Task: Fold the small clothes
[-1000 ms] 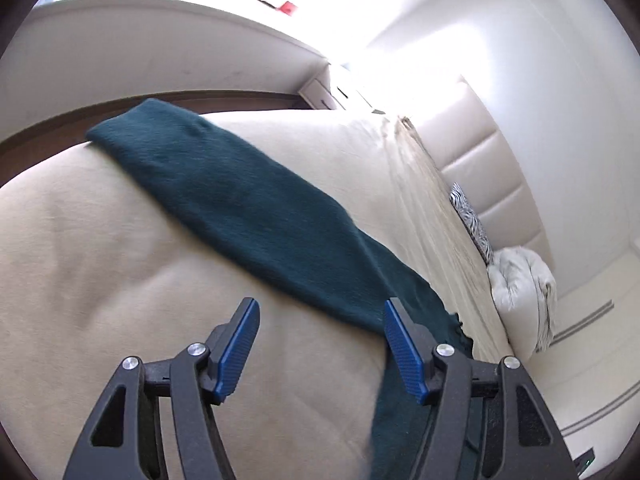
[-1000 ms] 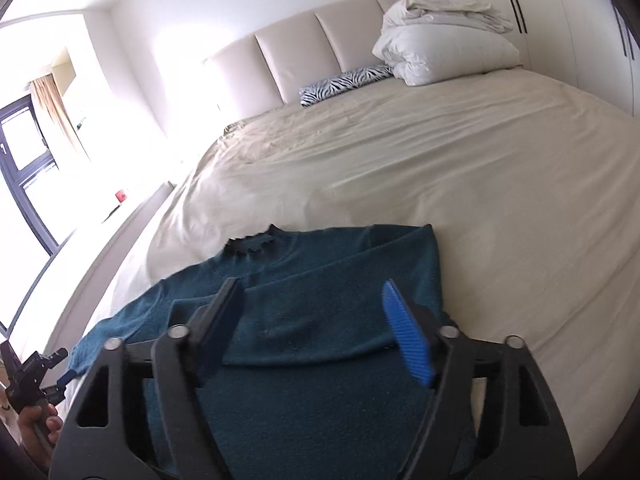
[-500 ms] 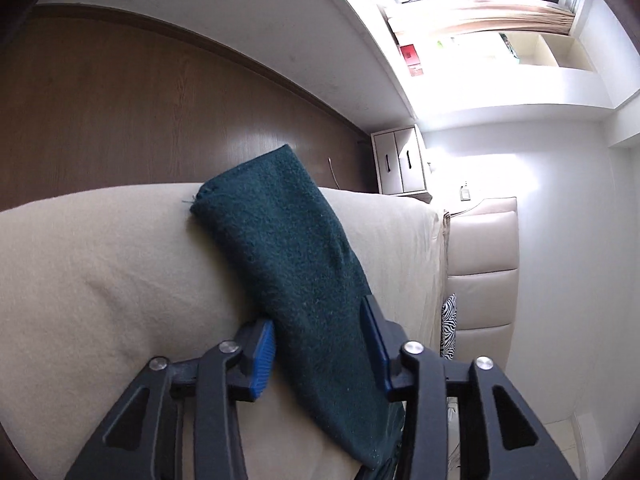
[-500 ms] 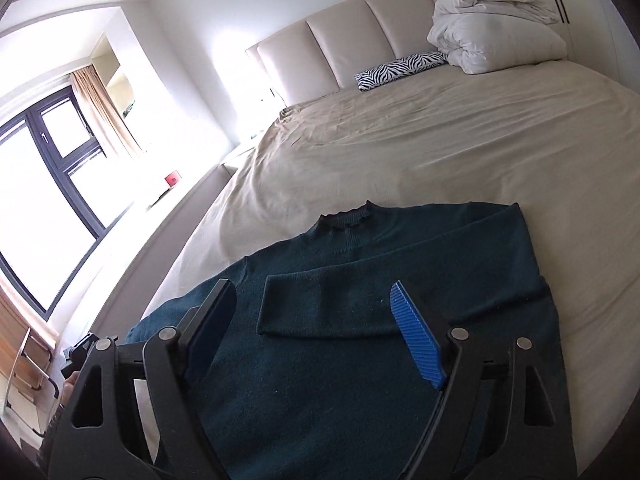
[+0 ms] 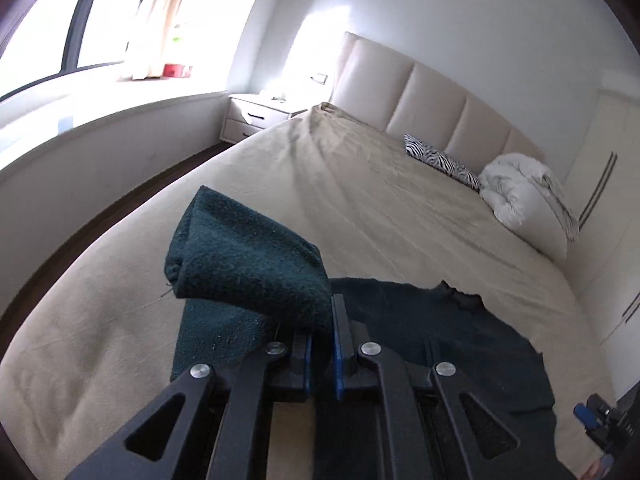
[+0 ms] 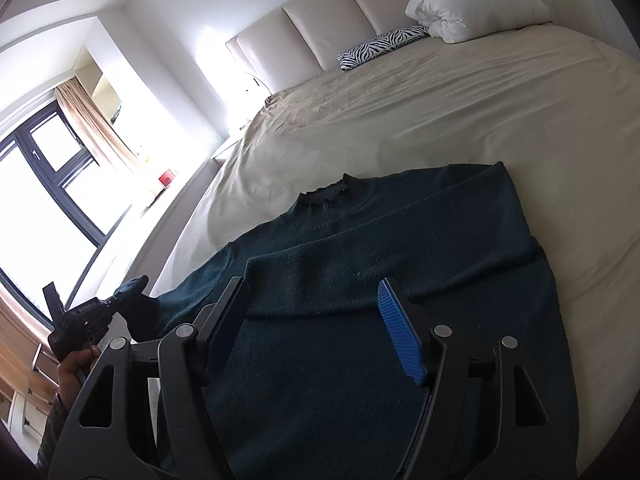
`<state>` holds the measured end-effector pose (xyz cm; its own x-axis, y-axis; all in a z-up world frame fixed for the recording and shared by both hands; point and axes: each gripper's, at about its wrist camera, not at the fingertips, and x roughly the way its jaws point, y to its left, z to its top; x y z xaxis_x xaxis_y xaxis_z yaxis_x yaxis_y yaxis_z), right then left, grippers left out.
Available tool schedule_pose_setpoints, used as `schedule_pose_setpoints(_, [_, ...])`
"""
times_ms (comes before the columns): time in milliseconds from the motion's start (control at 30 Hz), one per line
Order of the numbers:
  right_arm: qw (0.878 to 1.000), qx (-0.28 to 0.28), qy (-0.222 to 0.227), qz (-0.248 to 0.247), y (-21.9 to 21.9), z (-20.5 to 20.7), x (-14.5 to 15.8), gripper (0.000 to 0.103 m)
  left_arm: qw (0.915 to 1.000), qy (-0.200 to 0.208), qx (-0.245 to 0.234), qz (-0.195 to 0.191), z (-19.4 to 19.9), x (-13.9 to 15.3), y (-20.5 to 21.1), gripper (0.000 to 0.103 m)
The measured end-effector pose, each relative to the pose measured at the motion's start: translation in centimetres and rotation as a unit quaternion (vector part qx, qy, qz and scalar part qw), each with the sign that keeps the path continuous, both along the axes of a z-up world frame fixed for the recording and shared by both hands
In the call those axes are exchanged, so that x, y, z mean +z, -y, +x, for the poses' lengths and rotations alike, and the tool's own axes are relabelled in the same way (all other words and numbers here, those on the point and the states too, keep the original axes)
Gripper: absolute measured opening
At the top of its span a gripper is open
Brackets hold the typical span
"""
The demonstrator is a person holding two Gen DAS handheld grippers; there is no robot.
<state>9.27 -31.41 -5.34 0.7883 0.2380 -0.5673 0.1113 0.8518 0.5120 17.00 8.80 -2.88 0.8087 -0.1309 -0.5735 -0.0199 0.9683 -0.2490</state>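
Note:
A dark teal sweater point(image 6: 360, 280) lies flat on the beige bed point(image 6: 480, 120), its neck toward the headboard. One sleeve is folded across the chest point(image 6: 320, 276). My left gripper point(image 5: 320, 344) is shut on the other sleeve point(image 5: 244, 264) and holds its cuff end lifted above the bed; this shows at the left of the right wrist view point(image 6: 132, 304). My right gripper point(image 6: 316, 324) is open and empty, just above the sweater's body. It also shows at the edge of the left wrist view point(image 5: 592, 420).
A zebra-print cushion point(image 6: 380, 46) and a bundled white duvet point(image 6: 476, 4) lie by the padded headboard point(image 6: 320, 24). A white nightstand point(image 5: 260, 114) and a window ledge point(image 5: 100, 108) run along the bed's left side, with dark floor point(image 5: 100, 216) between.
My left gripper has closed on the sleeve and lifted it, turning toward the sweater's body. My right gripper stayed open and shifted a little over the sweater.

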Motion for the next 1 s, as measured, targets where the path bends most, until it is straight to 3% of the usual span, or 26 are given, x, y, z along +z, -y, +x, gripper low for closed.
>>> schedule_pose_setpoints(67, [1.0, -0.004, -0.01, 0.018, 0.9, 0.1, -0.9, 0.066, 0.9935, 0.017, -0.048, 0.101, -0.3, -0.7, 6.0, 0.009])
schedule_pose_setpoints(167, [0.998, 0.007, -0.036, 0.057, 2.0, 1.3, -2.4, 0.066, 0.9693, 0.016, -0.102, 0.223, -1.0, -4.0, 12.5, 0.009])
schedule_pose_setpoints(367, [0.987, 0.055, -0.083, 0.123, 1.1, 5.4, -5.4, 0.066, 0.9399, -0.004, -0.143, 0.31, -1.9, -9.0, 15.3, 0.01])
schedule_pose_setpoints(400, [0.985, 0.063, -0.091, 0.133, 0.7, 6.3, -6.0, 0.066, 0.9376, -0.004, -0.147, 0.315, -2.0, -9.1, 15.5, 0.01])
schedule_pose_setpoints(500, [0.977, 0.084, -0.123, 0.154, -1.0, 8.9, -8.0, 0.066, 0.9432, -0.005, -0.142, 0.3, -2.4, -8.8, 15.0, 0.013])
schedule_pose_setpoints(633, [0.959, 0.103, -0.152, 0.218, -3.3, 12.2, -10.3, 0.056, 0.943, -0.004, -0.139, 0.302, -2.5, -9.0, 15.1, 0.013])
schedule_pose_setpoints(767, [0.946, 0.119, -0.156, 0.256, -5.4, 15.3, -10.6, 0.054, 0.9402, 0.005, -0.141, 0.31, -3.4, -9.1, 15.6, 0.015])
schedule_pose_setpoints(867, [0.942, 0.137, -0.174, 0.251, -7.3, 17.2, -10.4, 0.054, 0.9455, 0.001, -0.137, 0.295, -3.2, -9.0, 15.2, 0.02])
schedule_pose_setpoints(900, [0.941, 0.149, -0.185, 0.243, -8.0, 17.8, -10.6, 0.047, 0.9483, -0.001, -0.135, 0.287, -3.1, -8.9, 14.9, 0.023])
schedule_pose_setpoints(933, [0.94, 0.156, -0.195, 0.231, -8.6, 18.3, -10.8, 0.027, 0.9516, -0.002, -0.134, 0.277, -3.0, -8.7, 14.6, 0.031])
schedule_pose_setpoints(1000, [0.941, 0.16, -0.21, 0.21, -9.3, 18.8, -11.2, 0.011, 0.9583, -0.006, -0.137, 0.25, -3.1, -8.2, 13.8, 0.042])
